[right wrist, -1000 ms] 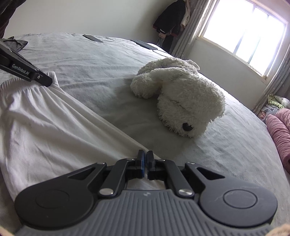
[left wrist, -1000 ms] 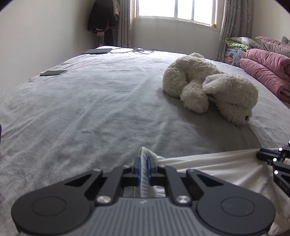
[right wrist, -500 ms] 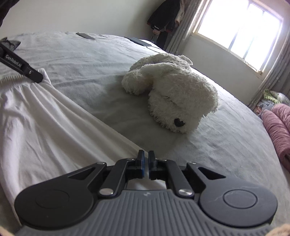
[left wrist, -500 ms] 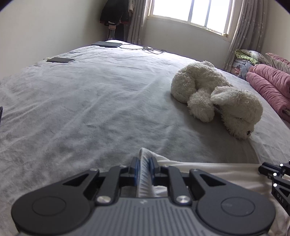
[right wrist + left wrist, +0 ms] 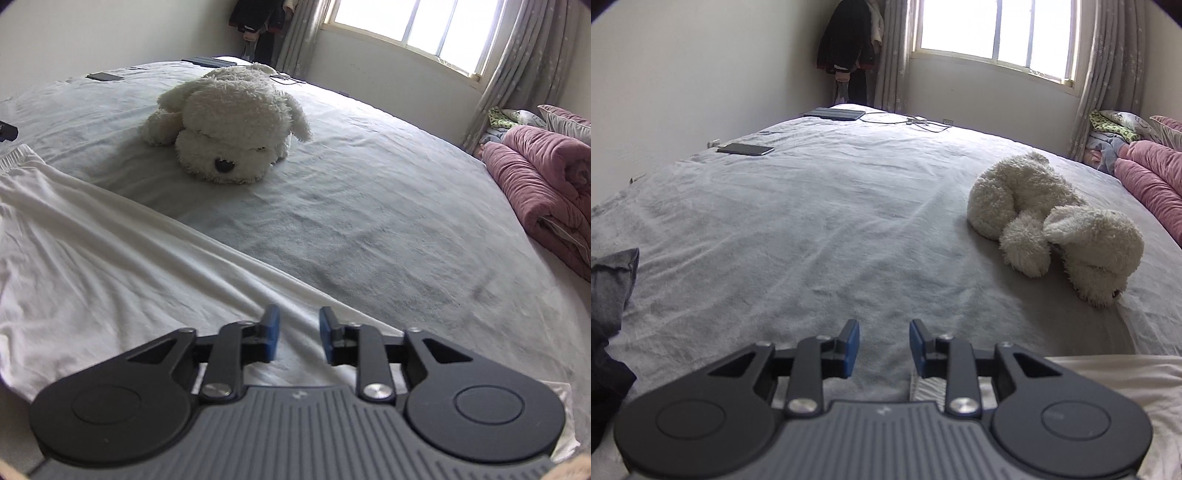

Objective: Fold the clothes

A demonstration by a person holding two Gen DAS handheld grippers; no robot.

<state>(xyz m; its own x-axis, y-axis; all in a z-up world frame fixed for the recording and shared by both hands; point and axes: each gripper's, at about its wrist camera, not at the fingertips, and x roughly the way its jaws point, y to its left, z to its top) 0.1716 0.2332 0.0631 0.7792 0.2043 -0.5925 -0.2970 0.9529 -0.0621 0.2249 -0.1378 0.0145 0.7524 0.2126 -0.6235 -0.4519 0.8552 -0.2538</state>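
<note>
Nearest, left gripper (image 5: 884, 347) with jaws apart, just opened, nothing clamped between the blue pads (image 5: 851, 347); only the grey bed cover (image 5: 798, 236) behind the gap, and an elastic edge of the white garment (image 5: 1108, 373) lying under the right finger. Right gripper (image 5: 297, 336) also with jaws apart, just opened, hovering over the white garment (image 5: 110, 266), no cloth pinched. Garment spread flat on the near part of the bed, long edge running diagonal, gathered waistband (image 5: 13, 157) at the far left end, some soft wrinkles. Probably the step of release after laying out and stretching; folding itself seemingly not yet begun. Next move likely: fresh grip on one end or side with both grippers, then lifting and carrying over onto the other half, edges matched. Farther, white plush dog (image 5: 229, 129) near the garment but apart from it. Beyond, pink quilt (image 5: 546, 192), phone (image 5: 745, 149), window (image 5: 993, 33).
</note>
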